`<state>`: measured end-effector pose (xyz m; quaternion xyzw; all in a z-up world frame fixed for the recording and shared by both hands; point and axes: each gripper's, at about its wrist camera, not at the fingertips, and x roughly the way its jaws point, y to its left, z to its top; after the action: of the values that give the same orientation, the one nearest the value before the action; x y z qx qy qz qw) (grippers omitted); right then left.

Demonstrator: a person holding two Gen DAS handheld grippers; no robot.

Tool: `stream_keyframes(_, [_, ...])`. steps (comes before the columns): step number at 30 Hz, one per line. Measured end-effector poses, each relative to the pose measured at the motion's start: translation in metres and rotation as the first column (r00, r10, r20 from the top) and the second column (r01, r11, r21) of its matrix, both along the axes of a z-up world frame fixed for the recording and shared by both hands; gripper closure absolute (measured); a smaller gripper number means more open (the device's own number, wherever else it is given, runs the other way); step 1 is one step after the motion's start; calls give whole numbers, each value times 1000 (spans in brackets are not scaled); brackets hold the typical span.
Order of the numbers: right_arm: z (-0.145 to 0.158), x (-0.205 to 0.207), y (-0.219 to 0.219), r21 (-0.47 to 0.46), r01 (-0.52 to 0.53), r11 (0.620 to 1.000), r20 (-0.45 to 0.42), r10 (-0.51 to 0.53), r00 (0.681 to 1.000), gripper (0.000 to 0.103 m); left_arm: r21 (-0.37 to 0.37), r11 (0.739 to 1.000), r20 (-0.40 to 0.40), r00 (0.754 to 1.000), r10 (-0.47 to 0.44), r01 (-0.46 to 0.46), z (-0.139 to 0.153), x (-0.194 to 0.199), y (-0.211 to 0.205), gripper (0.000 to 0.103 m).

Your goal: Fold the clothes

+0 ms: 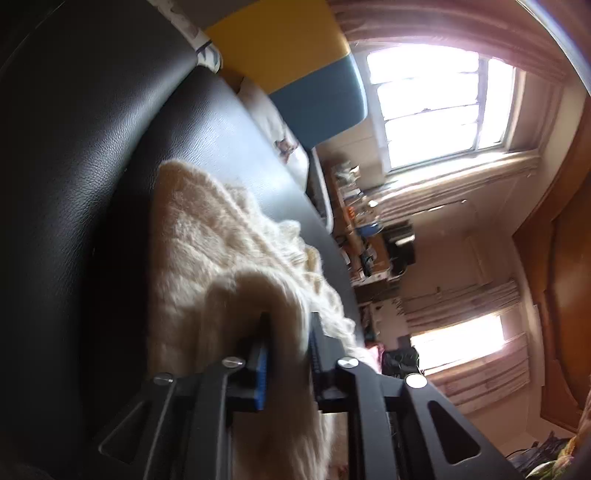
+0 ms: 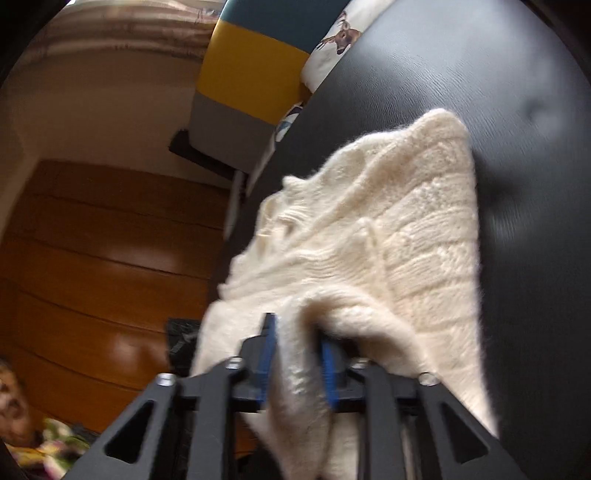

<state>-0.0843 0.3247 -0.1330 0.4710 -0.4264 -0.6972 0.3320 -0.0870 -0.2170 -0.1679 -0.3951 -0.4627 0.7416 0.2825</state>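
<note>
A fluffy cream knit sweater [image 1: 207, 236] lies spread on a black leather surface [image 1: 92, 147]. In the left wrist view a raised fold of it runs back between the fingers of my left gripper [image 1: 290, 321], whose jaws stand a little apart around the cloth without squeezing it. In the right wrist view the same sweater [image 2: 406, 229] lies on the black leather [image 2: 517, 92]. Another thick fold sits between the blue pads of my right gripper [image 2: 295, 325]. Its jaws stand wider apart, loose around the fold. The sweater's near edge is hidden under both grippers.
A yellow, grey and blue cushion [image 2: 251, 77] and a deer-print pillow [image 2: 343, 33] lie beyond the leather. A wooden wardrobe [image 2: 92, 258] stands to one side, with a person [image 2: 14, 402] low beside it. A bright window [image 1: 436, 103] and a cluttered desk [image 1: 369, 236] are farther off.
</note>
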Motion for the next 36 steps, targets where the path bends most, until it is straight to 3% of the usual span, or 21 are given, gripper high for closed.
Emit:
stream_keyframes(2, [10, 16, -2, -25, -6, 1000, -28, 6, 1000, 38, 40, 999, -24, 1000, 14, -13, 6, 14, -3, 79])
stream_keyframes(5, [18, 34, -10, -27, -25, 999, -38, 24, 999, 34, -17, 1000, -84, 996, 8, -10, 17, 31, 0, 75])
stream_keyframes(7, [21, 46, -14, -32, -39, 999, -50, 37, 998, 33, -55, 998, -78, 997, -24, 20, 17, 36, 5, 74])
stream_keyframes(11, [17, 56, -27, 21, -54, 998, -83, 56, 995, 34, -36, 999, -30, 999, -32, 31, 9, 38, 5, 72])
stream_keyframes(12, [15, 56, -31, 61, -49, 997, -90, 55, 994, 35, -38, 999, -25, 999, -30, 29, 8, 38, 6, 72])
stream_keyframes(13, [14, 57, -34, 93, -49, 995, -92, 57, 994, 43, -49, 998, -21, 999, -27, 26, 10, 39, 8, 72])
stream_keyframes(14, [12, 57, -38, 115, -55, 992, -88, 65, 994, 59, -73, 997, -19, 999, -28, 26, 12, 39, 10, 72])
stream_keyframes(15, [10, 58, -43, 140, -64, 988, -87, 77, 993, 69, -70, 997, -24, 999, -36, 34, 13, 40, 11, 73])
stream_keyframes(17, [11, 60, -50, 185, -76, 980, -99, 96, 990, 82, -63, 997, -33, 998, -52, 49, 16, 42, 13, 88])
stream_keyframes(20, [22, 63, -52, 218, -68, 973, -143, 101, 984, 87, 20, 999, -77, 996, -48, 50, 25, 47, 8, 96])
stream_keyframes(27, [54, 28, -39, 172, 16, 985, -264, 30, 964, 88, 149, 989, -149, 989, 10, 12, 54, 21, -7, 96])
stream_keyframes(30, [51, -6, -27, 138, 55, 989, -248, -20, 969, 88, 195, 979, -111, 991, 73, -51, 50, -1, -14, 96])
stream_keyframes(33, [37, -44, -17, 92, 114, 989, -205, -93, 974, 88, 192, 971, -23, 989, 149, -142, 30, -20, -21, 96])
stream_keyframes(36, [15, -75, -15, 98, 163, 982, -140, -149, 979, 86, 174, 964, 101, 977, 187, -202, 2, -39, -25, 85])
